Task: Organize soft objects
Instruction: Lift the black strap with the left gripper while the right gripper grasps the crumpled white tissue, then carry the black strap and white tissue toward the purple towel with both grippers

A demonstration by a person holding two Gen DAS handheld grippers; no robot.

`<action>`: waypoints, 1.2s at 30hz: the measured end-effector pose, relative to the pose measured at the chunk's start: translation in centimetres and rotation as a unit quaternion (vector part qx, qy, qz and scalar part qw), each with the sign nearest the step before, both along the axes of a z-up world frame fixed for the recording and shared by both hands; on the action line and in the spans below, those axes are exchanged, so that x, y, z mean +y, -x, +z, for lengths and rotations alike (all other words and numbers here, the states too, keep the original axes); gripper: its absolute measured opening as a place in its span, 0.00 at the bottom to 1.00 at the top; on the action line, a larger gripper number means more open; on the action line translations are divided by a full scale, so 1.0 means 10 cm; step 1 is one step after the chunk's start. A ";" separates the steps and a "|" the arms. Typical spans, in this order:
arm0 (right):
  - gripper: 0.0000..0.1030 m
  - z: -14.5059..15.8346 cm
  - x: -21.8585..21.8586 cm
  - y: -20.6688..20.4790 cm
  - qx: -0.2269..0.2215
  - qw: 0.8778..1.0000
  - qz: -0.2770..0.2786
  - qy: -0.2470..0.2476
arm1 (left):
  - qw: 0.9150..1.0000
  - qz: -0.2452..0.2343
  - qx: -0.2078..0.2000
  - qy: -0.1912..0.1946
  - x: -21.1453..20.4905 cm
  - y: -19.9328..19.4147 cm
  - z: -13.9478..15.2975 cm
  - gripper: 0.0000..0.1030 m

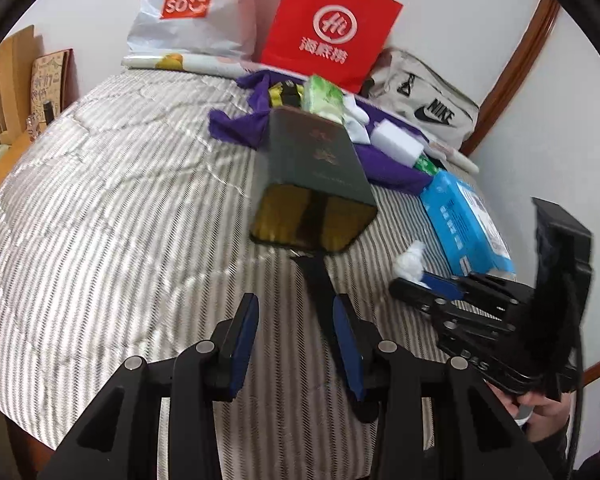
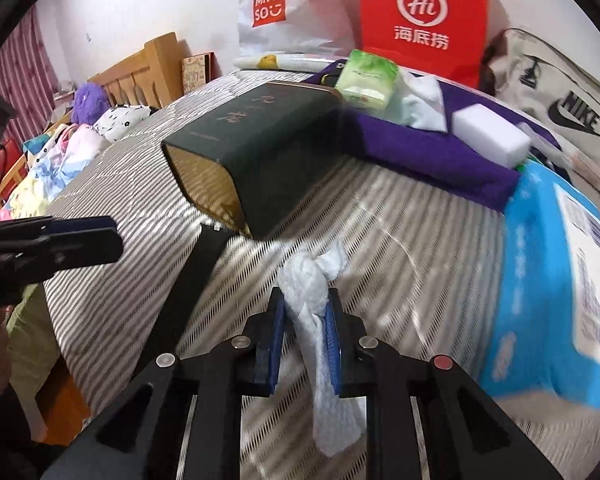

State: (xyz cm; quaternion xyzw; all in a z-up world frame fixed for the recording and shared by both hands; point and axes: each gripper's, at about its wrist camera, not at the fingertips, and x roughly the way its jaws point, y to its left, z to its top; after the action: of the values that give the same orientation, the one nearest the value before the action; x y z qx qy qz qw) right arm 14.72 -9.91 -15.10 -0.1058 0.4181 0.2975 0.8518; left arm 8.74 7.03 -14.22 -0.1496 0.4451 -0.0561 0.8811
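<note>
The left gripper (image 1: 296,340) hovered over the striped bedcover (image 1: 112,208), its fingers partly apart with nothing between them. A black strap (image 1: 315,280) lay on the cover just ahead of it, running up to the open end of a dark green tin (image 1: 315,184) lying on its side. Behind the tin sat a purple cloth (image 2: 431,152) carrying a green tissue pack (image 2: 365,80) and a white sponge (image 2: 491,134). Right of the strap, the right gripper (image 2: 304,332) had its pads clamped on a crumpled white tissue (image 2: 303,280), low over the cover. A blue pack (image 2: 551,292) lay just to its right.
</note>
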 end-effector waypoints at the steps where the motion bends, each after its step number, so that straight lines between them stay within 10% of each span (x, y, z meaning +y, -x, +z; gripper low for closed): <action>1: 0.18 0.01 -0.04 0.03 -0.001 1.000 -0.002 -0.001 | 1.000 -0.007 0.006 -0.005 -0.05 -0.01 -0.01 0.36; 17: 0.19 -0.02 -0.92 0.53 -0.016 0.996 -0.086 -0.016 | 0.985 -0.044 0.040 -0.161 -0.81 -0.12 -0.23 0.43; 26: 0.19 -0.12 -1.15 0.54 -0.004 0.993 -0.111 -0.034 | 0.986 -0.032 0.040 -0.160 -0.63 -0.02 -0.23 0.43; 30: 0.19 -0.13 -1.15 0.55 -0.005 0.993 -0.109 -0.035 | 0.984 -0.052 0.014 -0.169 -0.72 -0.05 -0.24 0.21; 36: 0.19 -0.13 -1.19 0.57 -0.006 0.993 -0.112 -0.042 | 0.985 -0.059 0.016 -0.163 -0.72 -0.04 -0.22 0.21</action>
State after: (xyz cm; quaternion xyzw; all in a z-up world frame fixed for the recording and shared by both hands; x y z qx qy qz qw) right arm 9.02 -21.85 -16.41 -0.0241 0.4099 0.2164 0.8858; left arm 9.09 -0.17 -16.46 0.0219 0.4701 -0.0324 0.8817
